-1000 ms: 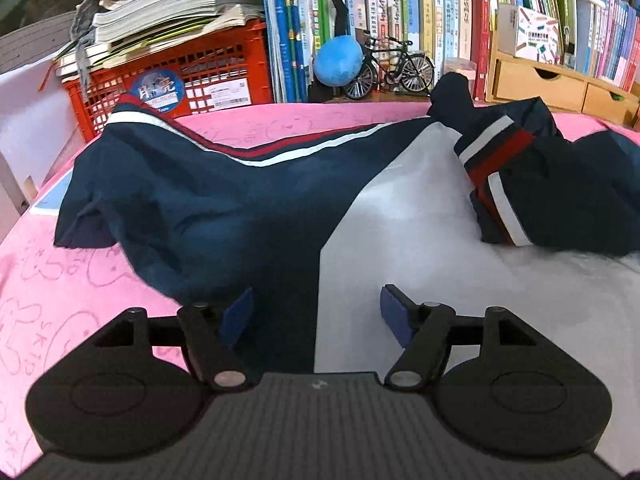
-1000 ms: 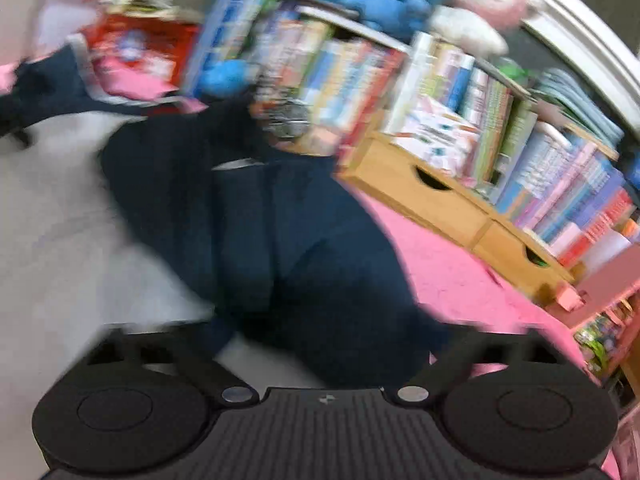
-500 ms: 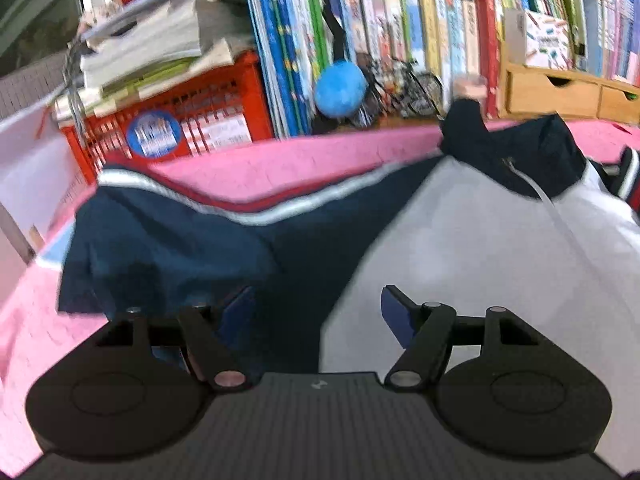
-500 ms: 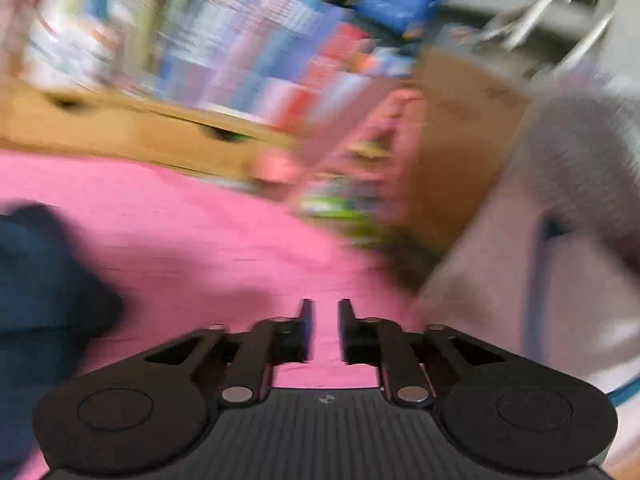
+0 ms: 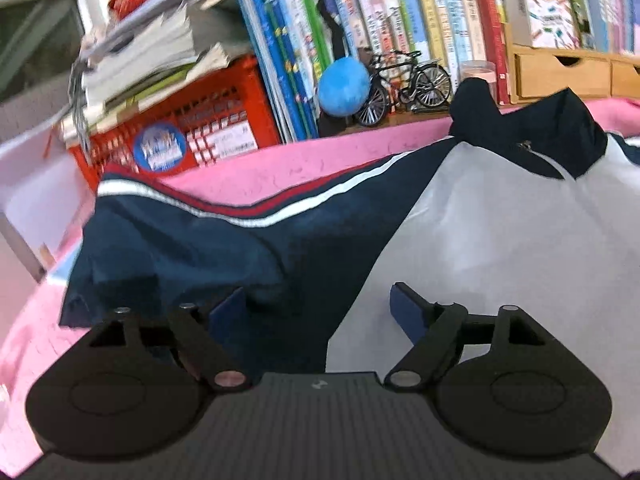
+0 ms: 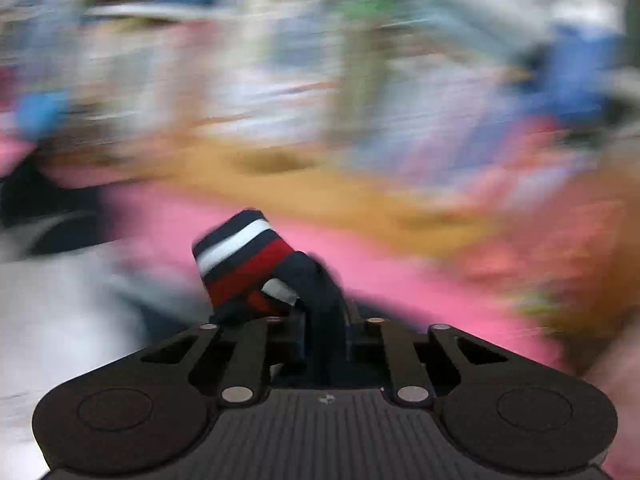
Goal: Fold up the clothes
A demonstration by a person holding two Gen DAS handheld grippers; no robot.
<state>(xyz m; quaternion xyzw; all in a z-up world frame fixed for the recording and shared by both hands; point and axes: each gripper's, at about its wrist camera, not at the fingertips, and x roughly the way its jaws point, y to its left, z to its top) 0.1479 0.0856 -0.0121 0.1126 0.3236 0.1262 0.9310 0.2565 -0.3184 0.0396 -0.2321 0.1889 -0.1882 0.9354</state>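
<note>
A navy and grey jacket (image 5: 400, 232) with red and white stripes lies spread on the pink cloth (image 5: 248, 168). Its navy left sleeve (image 5: 172, 248) stretches to the left and its navy collar (image 5: 520, 120) lies at the back. My left gripper (image 5: 318, 312) hovers open just over the seam between navy and grey, with nothing between its fingers. In the right wrist view my right gripper (image 6: 324, 332) is shut on the jacket's striped cuff (image 6: 244, 264), which sticks up above the fingers. The rest of that view is blurred by motion.
Behind the cloth stand a red crate (image 5: 172, 128) under a paper stack, rows of books (image 5: 400, 20), a blue ball (image 5: 344, 86), a model bicycle (image 5: 404, 84) and wooden drawers (image 5: 560, 72). A white board (image 5: 32, 192) sits at the left edge.
The right sleeve that lay folded over the jacket's right side has been pulled away. My right gripper swung round fast, shut and now holds the striped cuff. My left gripper stayed open and rose slightly.
</note>
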